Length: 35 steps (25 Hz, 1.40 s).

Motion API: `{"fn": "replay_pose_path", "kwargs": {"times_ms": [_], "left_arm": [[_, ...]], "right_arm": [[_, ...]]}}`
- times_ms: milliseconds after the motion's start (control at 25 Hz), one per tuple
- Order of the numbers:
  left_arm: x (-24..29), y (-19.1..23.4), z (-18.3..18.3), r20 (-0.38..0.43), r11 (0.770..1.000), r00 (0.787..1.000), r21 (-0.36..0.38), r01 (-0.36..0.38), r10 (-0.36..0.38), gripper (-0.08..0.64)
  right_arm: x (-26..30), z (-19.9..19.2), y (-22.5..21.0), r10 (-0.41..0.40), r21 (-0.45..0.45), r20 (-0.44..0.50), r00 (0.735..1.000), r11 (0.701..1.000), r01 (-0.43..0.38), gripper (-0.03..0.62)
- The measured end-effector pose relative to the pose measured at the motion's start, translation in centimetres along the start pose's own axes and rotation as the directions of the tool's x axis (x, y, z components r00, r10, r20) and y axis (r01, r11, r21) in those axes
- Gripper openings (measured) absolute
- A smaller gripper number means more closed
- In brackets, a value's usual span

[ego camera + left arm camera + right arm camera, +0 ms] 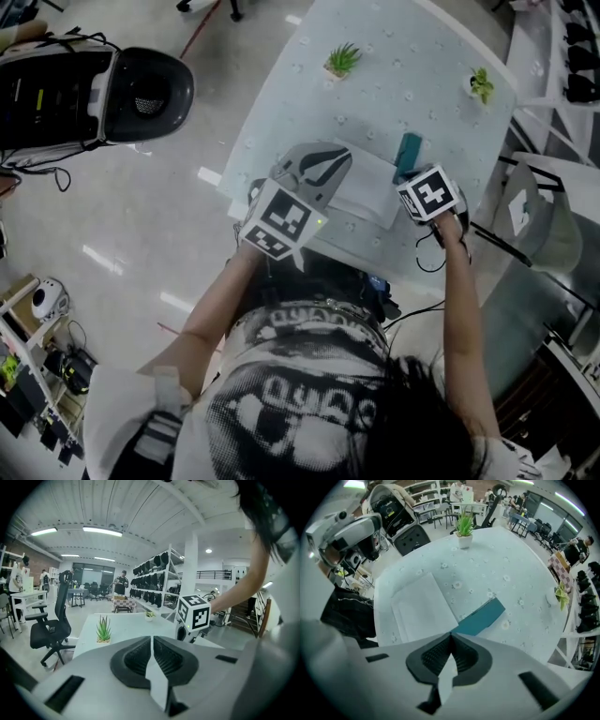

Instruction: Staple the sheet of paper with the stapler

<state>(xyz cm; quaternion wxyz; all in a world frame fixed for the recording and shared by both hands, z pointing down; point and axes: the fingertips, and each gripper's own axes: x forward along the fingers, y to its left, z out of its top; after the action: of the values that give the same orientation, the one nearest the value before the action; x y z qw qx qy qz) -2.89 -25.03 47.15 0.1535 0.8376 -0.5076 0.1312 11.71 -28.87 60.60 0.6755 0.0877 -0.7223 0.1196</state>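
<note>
A white sheet of paper (367,194) lies on the pale patterned table (412,84) near its front edge. A teal stapler (408,155) rests just beyond the sheet's right corner. My left gripper (345,157) hovers over the sheet's left part, nearly level, jaws shut (151,641) with nothing between them. My right gripper (451,634) points straight down over the sheet's right edge, shut and empty. Its marker cube (429,196) hides its jaws in the head view. In the right gripper view the stapler (482,617) lies just past the tips, with the paper (423,605) to the left.
Two small potted plants (342,61) (482,85) stand at the far side of the table. A black seat with gear (94,94) sits on the floor at left. A black office chair (50,625) and shelving (157,581) stand beyond the table.
</note>
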Motion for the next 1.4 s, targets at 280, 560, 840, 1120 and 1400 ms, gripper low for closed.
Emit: {"fn": "replay_pose_path", "kwargs": {"times_ms": [280, 560, 840, 1120, 1400], "left_arm": [[0.7, -0.3, 0.4, 0.003, 1.0, 1.0, 0.008, 0.021, -0.022, 0.015], [-0.2, -1.9, 0.9, -0.006, 0.997, 0.998, 0.048, 0.06, -0.06, 0.015], [-2.7, -2.6, 1.1, -0.033, 0.99, 0.996, 0.114, 0.083, -0.08, 0.015], [-4.5, -2.4, 1.0, -0.028, 0.987, 0.995, 0.127, 0.098, -0.095, 0.015], [-6.8, -2.2, -0.3, -0.042, 0.978, 0.988, 0.147, 0.151, -0.146, 0.015]], "right_arm": [[0.1, 0.0, -0.3, 0.004, 0.085, 0.108, 0.994, 0.996, -0.013, 0.0], [0.2, -0.2, -0.5, 0.025, 0.075, 0.127, 0.992, 0.997, -0.035, 0.002], [-1.4, 0.1, -0.4, -0.023, 0.139, 0.215, 0.976, 0.99, -0.008, 0.002], [-3.4, -0.1, 0.7, -0.101, 0.253, 0.341, 0.935, 0.967, 0.013, 0.005], [-4.9, 1.2, 5.3, -0.175, 0.418, 0.495, 0.851, 0.907, -0.056, 0.009]]}}
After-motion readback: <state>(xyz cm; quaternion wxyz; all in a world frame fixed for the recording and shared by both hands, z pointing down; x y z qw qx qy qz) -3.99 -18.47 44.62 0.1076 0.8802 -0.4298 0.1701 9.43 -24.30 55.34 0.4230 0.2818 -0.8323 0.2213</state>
